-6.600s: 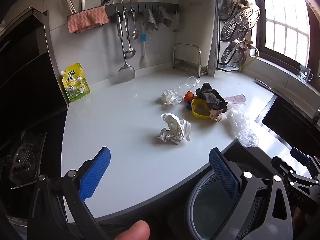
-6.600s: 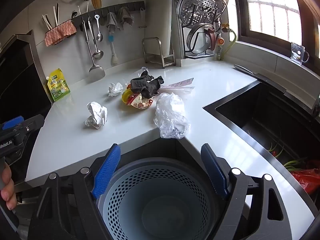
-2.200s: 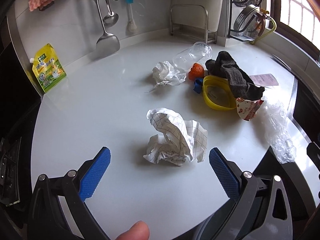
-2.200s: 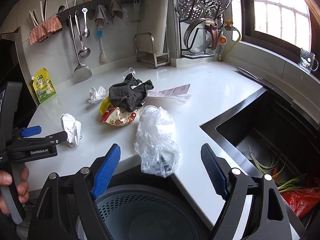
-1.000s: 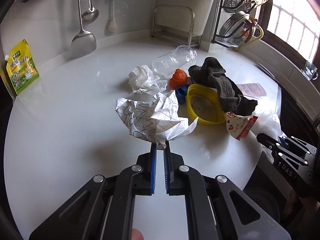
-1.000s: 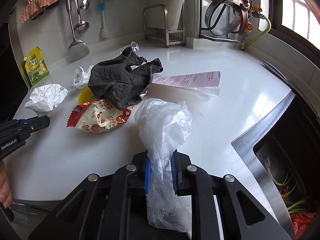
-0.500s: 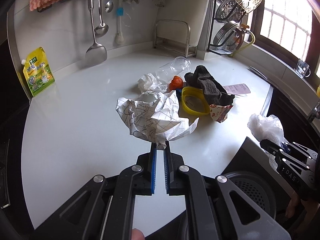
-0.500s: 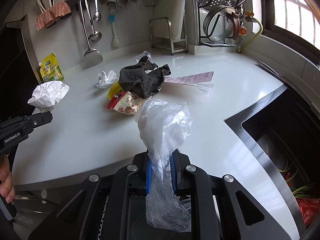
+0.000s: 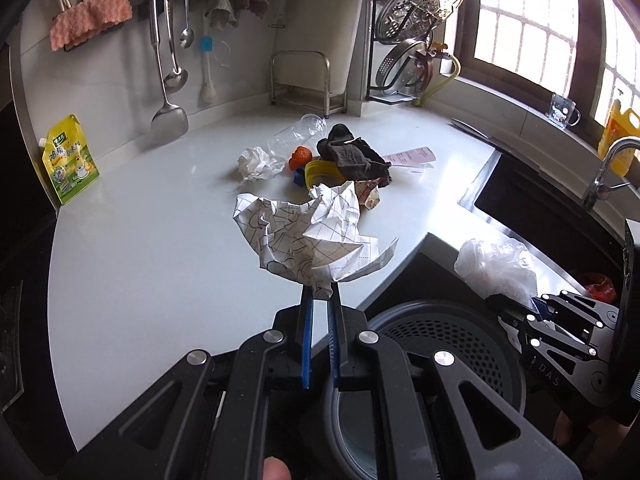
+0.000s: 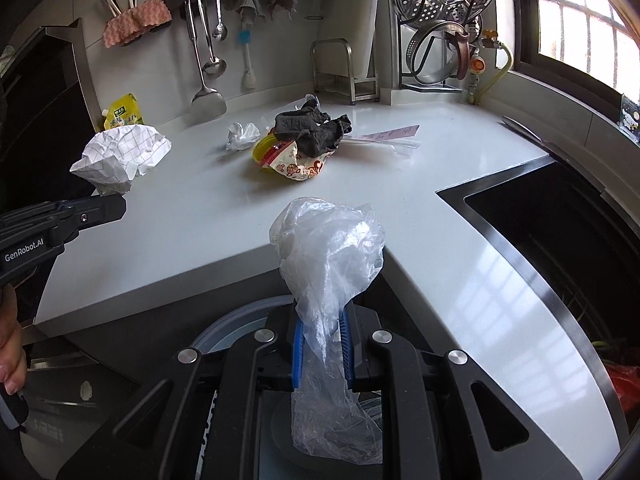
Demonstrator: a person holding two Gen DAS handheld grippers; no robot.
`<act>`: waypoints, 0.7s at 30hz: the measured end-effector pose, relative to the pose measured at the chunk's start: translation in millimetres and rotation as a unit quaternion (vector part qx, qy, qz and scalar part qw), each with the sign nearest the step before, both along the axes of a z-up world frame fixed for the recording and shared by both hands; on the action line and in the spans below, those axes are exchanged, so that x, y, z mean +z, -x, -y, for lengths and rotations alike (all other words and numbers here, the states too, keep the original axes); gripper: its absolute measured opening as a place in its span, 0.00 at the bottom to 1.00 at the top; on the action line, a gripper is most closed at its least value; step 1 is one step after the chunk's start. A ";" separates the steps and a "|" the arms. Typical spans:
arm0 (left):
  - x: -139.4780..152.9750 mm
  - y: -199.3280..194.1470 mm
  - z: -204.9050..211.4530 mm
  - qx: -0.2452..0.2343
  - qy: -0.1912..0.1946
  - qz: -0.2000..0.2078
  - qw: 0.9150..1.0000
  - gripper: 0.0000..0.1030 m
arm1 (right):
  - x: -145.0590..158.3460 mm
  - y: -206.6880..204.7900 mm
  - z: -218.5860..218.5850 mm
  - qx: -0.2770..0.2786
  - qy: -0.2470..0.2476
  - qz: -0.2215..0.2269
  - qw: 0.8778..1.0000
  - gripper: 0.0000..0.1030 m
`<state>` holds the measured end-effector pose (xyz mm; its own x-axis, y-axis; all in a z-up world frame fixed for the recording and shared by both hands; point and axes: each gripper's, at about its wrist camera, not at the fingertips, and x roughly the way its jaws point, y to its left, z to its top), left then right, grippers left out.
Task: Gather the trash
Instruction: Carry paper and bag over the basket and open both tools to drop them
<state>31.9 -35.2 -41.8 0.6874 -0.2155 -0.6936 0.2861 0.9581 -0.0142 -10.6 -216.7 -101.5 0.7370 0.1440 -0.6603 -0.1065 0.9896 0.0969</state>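
The left gripper (image 9: 320, 300) has its blue fingers (image 9: 307, 336) pressed nearly together on the lower tip of a crumpled sheet of grid paper (image 9: 308, 236), held clear above the white bench (image 9: 140, 248). Its black arm, seen from the right wrist view, reads "GenRobot.AI". The right gripper (image 10: 322, 332) pinches a clear plastic bag (image 10: 330, 248) between its closed fingers (image 10: 298, 348), the bag bulging above them and trailing below. From the left wrist view its body shows the letters "DAS". Both grippers hang over a grey perforated bin (image 9: 452, 344) standing just off the bench edge.

Further out on the bench lies a heap: a dark rag (image 10: 312, 128) over a yellow bowl (image 9: 320, 172), a printed snack wrapper (image 10: 300, 164), a white tissue wad (image 9: 256, 162), a clear plastic bottle (image 9: 298, 132) and a pink slip (image 10: 392, 133), its print too small to read. A yellow-green pouch (image 9: 70, 160) leans against the wall.
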 end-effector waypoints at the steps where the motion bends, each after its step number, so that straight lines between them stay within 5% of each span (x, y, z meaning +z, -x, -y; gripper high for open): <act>1: 0.4 4.2 0.7 -0.001 0.000 0.001 1.000 0.07 | -0.4 4.1 0.2 0.000 0.000 0.000 1.000 0.14; 21: -24.7 53.1 27.2 -0.043 0.006 -0.026 0.999 0.07 | -24.0 53.0 6.8 -0.016 0.002 -0.015 1.000 0.14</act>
<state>-21.1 -62.4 -66.5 0.6289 -0.2800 -0.7253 0.3658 0.9297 -0.0417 -63.5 -223.5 -125.5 0.7208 0.1186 -0.6829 -0.0726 0.9927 0.0958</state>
